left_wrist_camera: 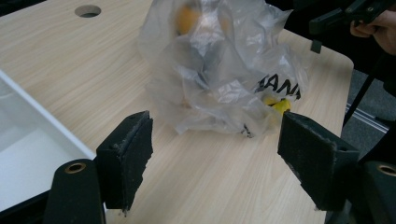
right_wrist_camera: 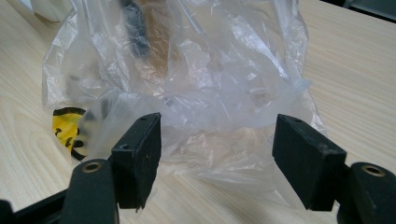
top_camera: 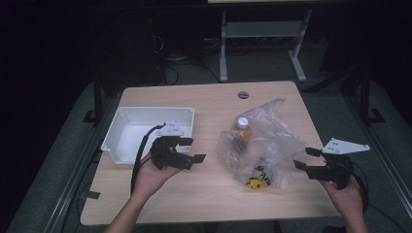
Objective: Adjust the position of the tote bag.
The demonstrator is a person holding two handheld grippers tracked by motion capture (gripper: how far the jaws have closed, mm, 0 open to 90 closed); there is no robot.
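A: Left to right. White rectangular plastic bin (top_camera: 127, 130) at the table's (top_camera: 214, 194) left edge. Left gripper (top_camera: 188, 150) is just in front of it, fingers (left_wrist_camera: 126, 156) released and spread wide, nothing between them, pointed across at the crumpled clear plastic bag (top_camera: 262, 143).

B: Bag position?

A: Middle-right of the table, between the two grippers, apart from both. An orange-capped bottle (top_camera: 241, 127) stands inside near the far end; yellow-and-black printing (top_camera: 253, 183) shows at the near end. Long axis judged to run near-to-far.

B: Right side?

A: Right gripper (top_camera: 307, 159), fingers (right_wrist_camera: 138, 156) also released and empty, faces the bag's right flank just beside it. Judged the nearer hand; the left must cross bare table first.
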